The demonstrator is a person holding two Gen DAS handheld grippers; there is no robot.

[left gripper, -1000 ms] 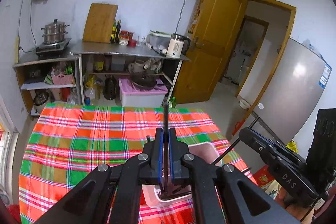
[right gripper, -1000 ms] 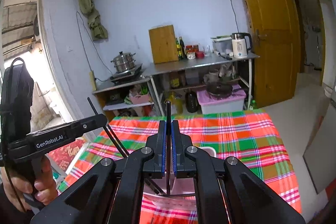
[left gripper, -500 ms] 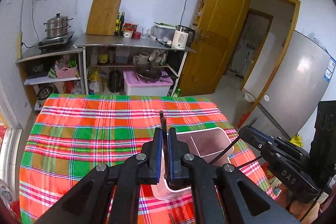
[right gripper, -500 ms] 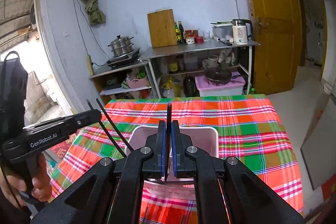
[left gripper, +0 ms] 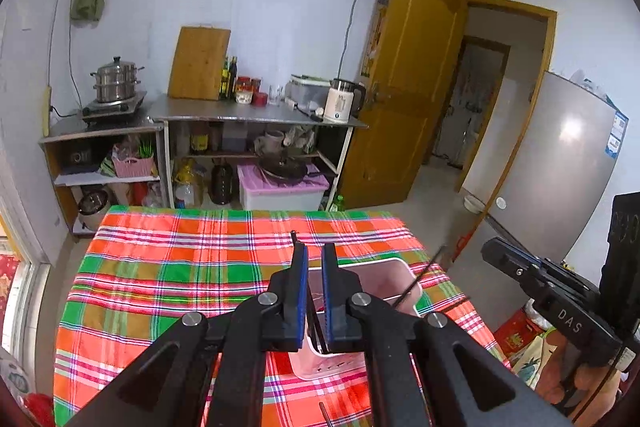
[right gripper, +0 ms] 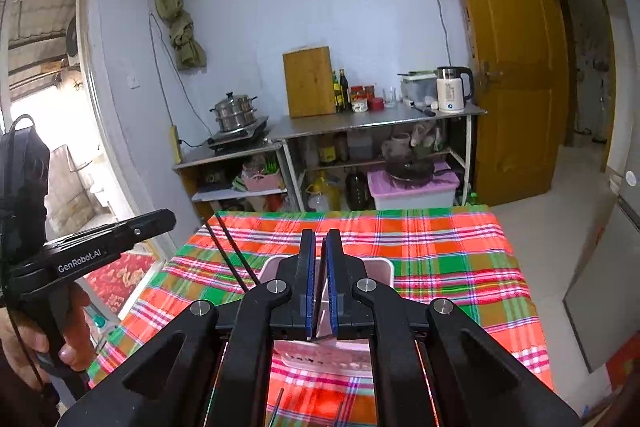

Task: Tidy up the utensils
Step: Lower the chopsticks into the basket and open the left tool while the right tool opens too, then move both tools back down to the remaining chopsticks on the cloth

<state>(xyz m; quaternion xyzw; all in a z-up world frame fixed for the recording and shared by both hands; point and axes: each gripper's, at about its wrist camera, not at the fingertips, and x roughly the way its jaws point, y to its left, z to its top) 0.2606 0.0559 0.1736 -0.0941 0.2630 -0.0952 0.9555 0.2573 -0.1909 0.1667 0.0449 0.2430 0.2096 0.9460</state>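
A pale pink box stands on the plaid cloth just ahead of both grippers. Black chopsticks lean out of the box toward the left, and another black chopstick leans toward the right. My left gripper is shut with only a narrow slit between its pads, and the sticks show through that slit. In the right wrist view its tip stands clear of the sticks. My right gripper is shut as well. Its tip is apart from the leaning stick.
A loose stick lies on the plaid tablecloth near the front edge, below the box. Behind the table stand shelves with pots, a kettle and a pink-lidded bin. An open door and a fridge are at the right.
Both grippers have drawn back and slightly up from the box. The chopsticks that stood between their pads now lean in the box, clear of both tips.
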